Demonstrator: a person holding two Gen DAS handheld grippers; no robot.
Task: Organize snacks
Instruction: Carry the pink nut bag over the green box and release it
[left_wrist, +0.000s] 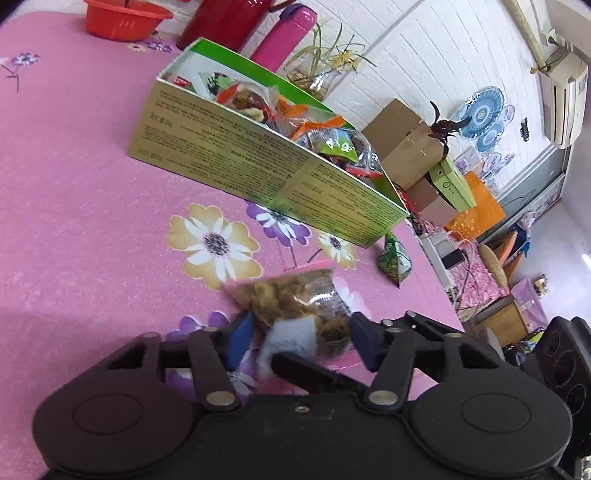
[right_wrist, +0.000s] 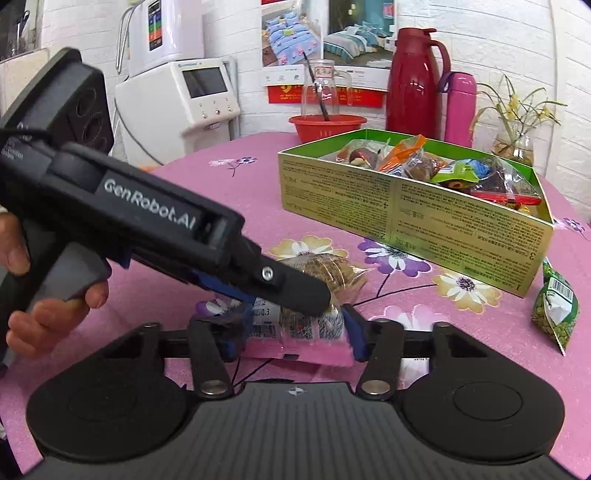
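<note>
Now left gripper (left_wrist: 301, 332), right gripper (right_wrist: 293, 328) both pinch snack pack (left_wrist: 295, 299); bare tablecloth (left_wrist: 92, 221) up to box (left_wrist: 258, 166); green pouch (left_wrist: 393, 262) near edge.

Snack bag (left_wrist: 295, 299) between the left tool's (left_wrist: 301, 343) fingers, box (left_wrist: 236, 162) beyond.

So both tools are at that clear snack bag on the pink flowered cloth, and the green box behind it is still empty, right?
Not quite. The green box is not empty: the right wrist view shows it already filled with wrapped snacks. The rest holds: the left tool and the right tool are both at the clear snack bag on the pink flowered cloth.
</note>
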